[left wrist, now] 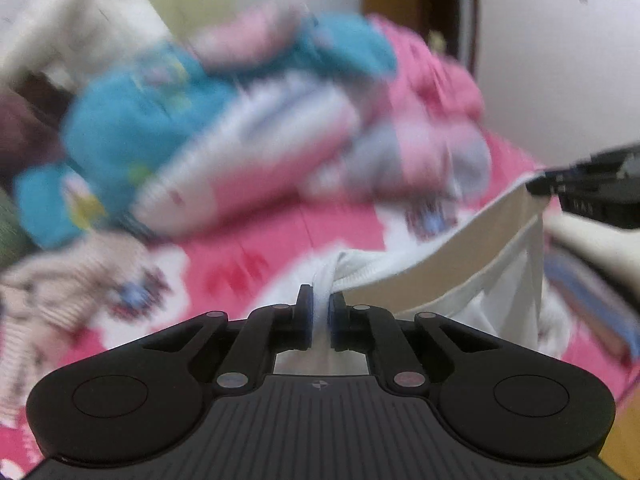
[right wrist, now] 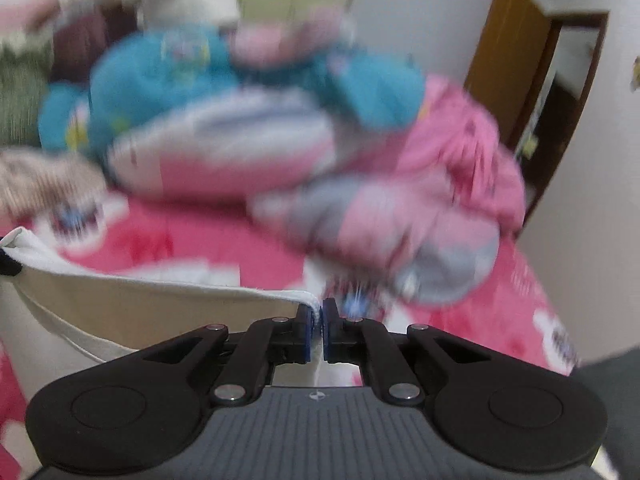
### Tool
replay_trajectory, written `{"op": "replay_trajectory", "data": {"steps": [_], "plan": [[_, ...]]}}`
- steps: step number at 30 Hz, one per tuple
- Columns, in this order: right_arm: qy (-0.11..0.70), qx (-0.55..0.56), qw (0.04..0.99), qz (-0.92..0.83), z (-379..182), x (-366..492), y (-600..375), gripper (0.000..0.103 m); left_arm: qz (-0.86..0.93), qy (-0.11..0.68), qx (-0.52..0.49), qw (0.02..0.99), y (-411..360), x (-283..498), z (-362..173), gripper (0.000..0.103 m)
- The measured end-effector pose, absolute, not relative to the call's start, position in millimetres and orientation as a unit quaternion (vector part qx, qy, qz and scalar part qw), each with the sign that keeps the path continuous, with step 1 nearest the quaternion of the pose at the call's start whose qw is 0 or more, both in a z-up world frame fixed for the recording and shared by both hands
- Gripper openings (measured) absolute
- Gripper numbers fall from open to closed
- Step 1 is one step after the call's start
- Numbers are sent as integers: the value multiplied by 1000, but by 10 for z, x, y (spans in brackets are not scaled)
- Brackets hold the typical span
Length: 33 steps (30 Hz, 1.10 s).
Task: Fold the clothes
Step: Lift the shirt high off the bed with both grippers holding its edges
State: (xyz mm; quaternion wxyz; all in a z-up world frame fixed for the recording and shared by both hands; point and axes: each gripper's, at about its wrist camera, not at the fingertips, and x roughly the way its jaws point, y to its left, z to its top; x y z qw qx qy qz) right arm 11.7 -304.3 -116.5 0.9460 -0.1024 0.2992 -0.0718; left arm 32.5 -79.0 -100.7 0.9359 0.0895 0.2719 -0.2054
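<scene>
Pink bedspread carries a blurred pile of clothes in blue, pink and grey. A white garment hangs stretched above it between both grippers. Only the right wrist view shows a wooden door; only the left shows the opposite gripper. The left gripper and right gripper, tilted downward, each pinch the garment's edge.

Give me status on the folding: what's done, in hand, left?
Done: no folded stack visible. In hand: the left tool and the right tool are each shut on an edge of the white garment, which hangs stretched between them. Left: this fold, plus the blurred pile of clothes heaped on the pink bedspread.
</scene>
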Motion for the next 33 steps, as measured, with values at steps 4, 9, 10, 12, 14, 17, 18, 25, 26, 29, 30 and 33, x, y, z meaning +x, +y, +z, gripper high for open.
{"op": "replay_trajectory", "data": {"steps": [4,9,10,12,14,17,18,25,26,29,30,33], "plan": [[222,-93,969,-49,-382,-108,-3144,5,-166,191,60,966,-840,-34,-183,6],[98,-72,992,-28,646,-597,-3328,0,-134,89,48,986,-931,-505,773,6],[68,-74,994,-29,841,-706,-3368,0,-133,77,40,987,-942,-602,921,6],[20,-79,996,-28,1192,-889,-3458,0,-130,58,35,989,-992,-785,1148,6],[-10,-74,997,-18,1446,-1041,-3558,0,-126,55,50,989,-1067,-930,1188,6],[-13,-56,998,9,1603,-1225,-3711,0,-127,69,59,988,-1139,-1041,1106,6],[-1,-53,998,18,1558,-1255,-3758,1,-125,72,70,987,-1160,-1064,1066,6],[194,-13,970,145,648,-1196,-3891,10,-120,103,96,983,-1173,-1052,934,6],[216,-25,963,159,471,-1179,-3829,27,-120,105,98,982,-1172,-1045,941,6],[244,-77,944,208,-18,-1180,-3507,61,-120,105,102,982,-1179,-1068,966,6],[245,-101,939,220,-165,-1151,-3370,66,-119,106,102,982,-1161,-1091,966,6],[239,-180,924,239,-594,-1007,-2990,67,-118,108,106,981,-1128,-1117,966,6]]}}
